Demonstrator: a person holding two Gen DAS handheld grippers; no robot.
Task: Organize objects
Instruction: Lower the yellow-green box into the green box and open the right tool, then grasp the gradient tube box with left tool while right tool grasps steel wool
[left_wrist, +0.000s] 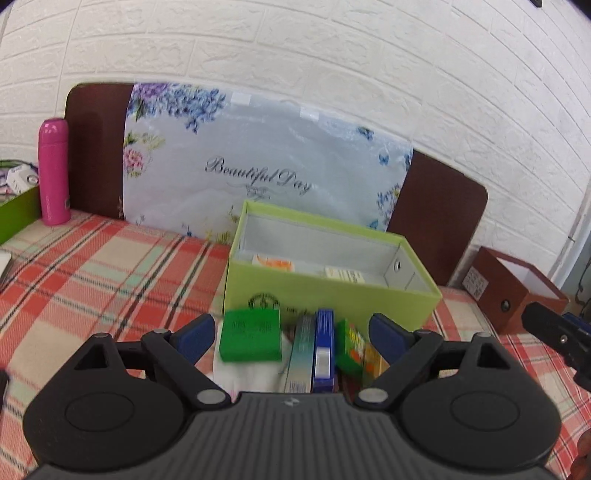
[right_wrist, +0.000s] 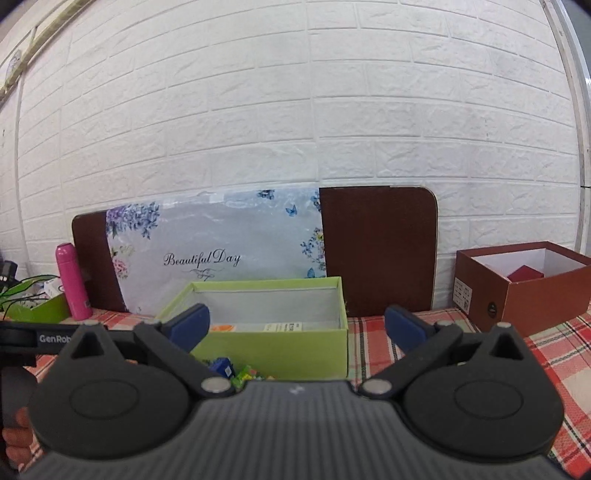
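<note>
The left gripper is spread wide and holds nothing; the right gripper is likewise released and empty. A row of small packages lies on the checked tablecloth just in front of the near wall of the green box: a green packet at the left, a teal carton and a blue carton standing on edge beside each other, and a small multicoloured pack at the right. Inside the box, two flat pale cartons are already seen on the floor.

The step in hand is judged to be picking the next package for the box. One item should be singled out, since the cartons touch one another; the green packet, at the end of the row, is the easiest to isolate. The fingers should be lowered on either side of its narrow faces and closed only once both pads are clear of the neighbouring teal carton. The packet should then be lifted above the box rim before being carried to the far side, so the near wall is not struck. The red box at the far right is best left alone.
</note>
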